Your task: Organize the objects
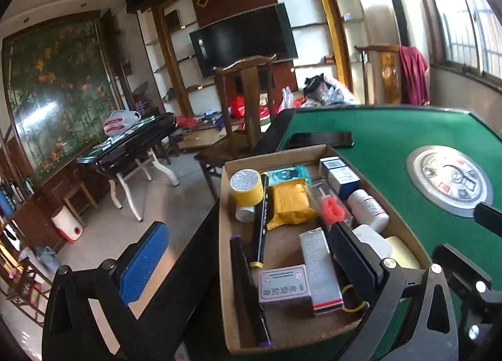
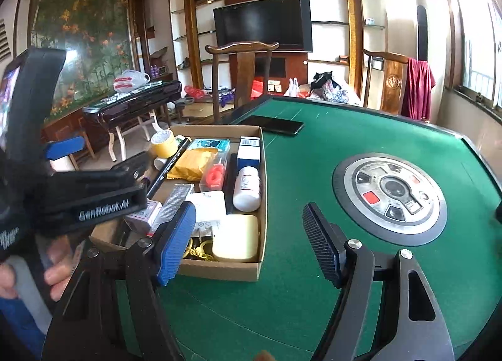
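A shallow cardboard box (image 1: 223,235) sits on the green felt table (image 2: 298,304) at its left edge. It holds a yellow tape roll (image 1: 246,186), a black marker (image 1: 260,219), a yellow packet (image 1: 290,204), a white bottle (image 1: 367,207), a blue-and-white carton (image 1: 340,174), a red ring in a clear case (image 1: 332,208) and a pink-labelled carton (image 1: 284,285). My left gripper (image 1: 251,257) hangs open over the box's near half, with nothing pressed between its pads. My right gripper (image 2: 249,243) is open too, above the box's front right corner, beside a cream case (image 2: 235,238).
A black phone (image 2: 273,124) lies on the felt beyond the box. A round metal control panel (image 2: 389,197) is set into the table's middle. A wooden chair (image 2: 241,78) stands behind the table. A hand (image 2: 56,276) holds the left tool at the far left.
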The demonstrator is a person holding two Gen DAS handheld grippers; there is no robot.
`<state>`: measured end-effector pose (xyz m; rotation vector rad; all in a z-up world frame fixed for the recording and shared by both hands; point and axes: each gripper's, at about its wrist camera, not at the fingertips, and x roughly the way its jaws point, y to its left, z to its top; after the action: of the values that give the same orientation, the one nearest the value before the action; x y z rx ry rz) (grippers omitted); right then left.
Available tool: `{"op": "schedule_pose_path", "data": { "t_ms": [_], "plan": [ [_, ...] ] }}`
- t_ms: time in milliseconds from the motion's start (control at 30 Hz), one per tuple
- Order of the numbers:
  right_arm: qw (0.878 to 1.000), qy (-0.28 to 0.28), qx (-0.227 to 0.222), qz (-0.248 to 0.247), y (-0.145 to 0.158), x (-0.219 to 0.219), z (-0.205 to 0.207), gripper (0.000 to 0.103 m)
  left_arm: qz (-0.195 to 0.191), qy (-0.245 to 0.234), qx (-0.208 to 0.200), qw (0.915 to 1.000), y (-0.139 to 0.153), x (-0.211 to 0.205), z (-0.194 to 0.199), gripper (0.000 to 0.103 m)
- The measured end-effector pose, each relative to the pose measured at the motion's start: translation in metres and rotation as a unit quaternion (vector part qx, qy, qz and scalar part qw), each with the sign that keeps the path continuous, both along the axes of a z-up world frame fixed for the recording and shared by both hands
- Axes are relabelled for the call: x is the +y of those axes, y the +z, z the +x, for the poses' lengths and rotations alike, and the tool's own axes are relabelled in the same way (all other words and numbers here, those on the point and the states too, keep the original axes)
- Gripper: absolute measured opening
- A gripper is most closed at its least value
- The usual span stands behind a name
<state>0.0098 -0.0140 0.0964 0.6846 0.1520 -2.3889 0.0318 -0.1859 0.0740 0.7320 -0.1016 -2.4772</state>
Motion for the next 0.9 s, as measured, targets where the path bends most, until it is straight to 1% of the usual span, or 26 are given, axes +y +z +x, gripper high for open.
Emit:
{"op": "schedule_pose_path", "data": {
  "t_ms": [100, 200, 367, 467, 600, 733, 833, 900],
  "plan": [
    [1.0, -0.001, 0.009, 0.003, 0.001, 0.0, 0.003, 0.072, 0.005, 0.0, 0.025, 0.9997, 0.003, -0.005, 0.008, 0.103],
    [1.0, -0.004, 0.022, 0.009, 0.003, -0.002, 0.007, 0.072, 0.007, 0.007, 0.038, 0.9992, 0.005, -0.008, 0.011, 0.103],
    [1.0, 0.001, 0.02, 0.013, 0.001, -0.003, 0.008, 0.072, 0.007, 0.008, 0.05, 0.9987, 0.005, -0.008, 0.016, 0.103],
    [0.999, 0.003, 0.032, 0.013, 0.002, -0.003, 0.013, 0.072, 0.007, 0.006, 0.056, 0.9984, 0.004, -0.009, 0.018, 0.103],
    [0.996, 0.004, 0.086, 0.022, 0.008, -0.007, 0.03, 0.072, -0.005, 0.023, 0.067, 0.9975, 0.002, -0.011, 0.023, 0.103],
    [0.987, 0.006, 0.15, 0.051, 0.01, -0.016, 0.051, 0.072, -0.009, 0.038, 0.073, 0.9965, 0.002, -0.016, 0.024, 0.103],
    [0.983, 0.012, 0.173, 0.065, 0.01, -0.022, 0.061, 0.072, -0.012, 0.045, 0.079, 0.9958, 0.002, -0.017, 0.026, 0.103],
    [0.982, 0.016, 0.177, 0.07, 0.01, -0.023, 0.063, 0.072, -0.012, 0.046, 0.084, 0.9953, 0.003, -0.017, 0.028, 0.103]
  ]
}}
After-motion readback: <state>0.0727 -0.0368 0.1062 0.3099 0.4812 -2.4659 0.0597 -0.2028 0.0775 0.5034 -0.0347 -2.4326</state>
